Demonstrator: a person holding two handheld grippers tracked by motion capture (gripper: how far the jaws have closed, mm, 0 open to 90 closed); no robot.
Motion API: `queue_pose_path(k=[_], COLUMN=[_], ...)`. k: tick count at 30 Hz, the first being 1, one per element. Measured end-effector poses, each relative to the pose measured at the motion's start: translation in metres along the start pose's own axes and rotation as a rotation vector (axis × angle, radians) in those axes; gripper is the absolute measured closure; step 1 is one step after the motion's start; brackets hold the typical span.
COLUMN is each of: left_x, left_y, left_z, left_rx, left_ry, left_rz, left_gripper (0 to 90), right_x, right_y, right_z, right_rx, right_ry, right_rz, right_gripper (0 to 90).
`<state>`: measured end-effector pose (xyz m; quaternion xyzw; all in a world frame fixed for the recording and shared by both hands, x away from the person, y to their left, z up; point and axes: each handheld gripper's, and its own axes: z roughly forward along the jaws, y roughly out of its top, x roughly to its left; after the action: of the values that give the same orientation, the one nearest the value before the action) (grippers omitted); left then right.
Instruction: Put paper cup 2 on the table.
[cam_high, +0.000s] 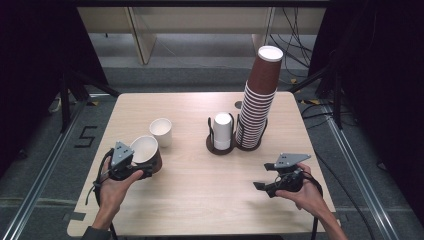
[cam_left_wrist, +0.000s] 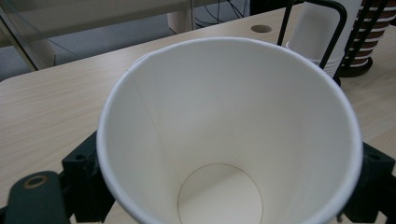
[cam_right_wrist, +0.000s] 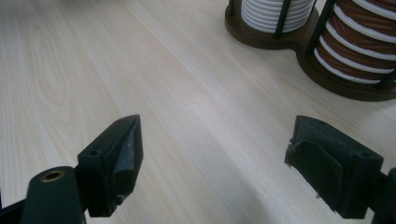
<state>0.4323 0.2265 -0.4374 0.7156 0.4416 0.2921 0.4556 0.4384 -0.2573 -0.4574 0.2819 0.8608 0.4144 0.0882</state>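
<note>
The left gripper (cam_high: 142, 167) pinches a brown paper cup (cam_high: 147, 154) at the near left of the pale wooden table (cam_high: 200, 190), its white inside tipped toward the camera. The right gripper (cam_high: 260, 184) hovers with jaws spread wide over bare wood. Further back stand a white cup (cam_high: 161, 132) and a two-ring holder (cam_high: 220, 146) — one short white stack (cam_high: 222, 131), one tall brown stack (cam_high: 257, 100). Beyond lie grey floor, cables and dark curtains.

Both grippers, left gripper (cam_high: 131, 167) and right gripper (cam_high: 264, 185), are black, each topped by a grey three-cornered plate with small holes; black cables trail off. Bare forearms.
</note>
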Motion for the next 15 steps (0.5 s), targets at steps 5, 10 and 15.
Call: queue_pose_path(k=[5,10,15], left_x=[0.006,0.011,0.015], left_y=[-0.001,-0.003,-0.004], left_z=[0.001,0.003,0.005], left_rx=[0.006,0.011,0.02], left_ry=[0.016,0.029,0.042], left_rz=[-0.006,-0.014,-0.019], left_gripper=[12.4,12.4,12.3], right_x=[-0.001,-0.002,-0.002], right_y=[-0.001,-0.002,-0.002], right_z=[-0.001,-0.002,-0.003], right_rx=[0.0,0.001,0.0], right_ry=[-0.001,-0.002,-0.006], right_rz=[0.0,0.003,0.006], right_gripper=[18.4,18.4,18.4])
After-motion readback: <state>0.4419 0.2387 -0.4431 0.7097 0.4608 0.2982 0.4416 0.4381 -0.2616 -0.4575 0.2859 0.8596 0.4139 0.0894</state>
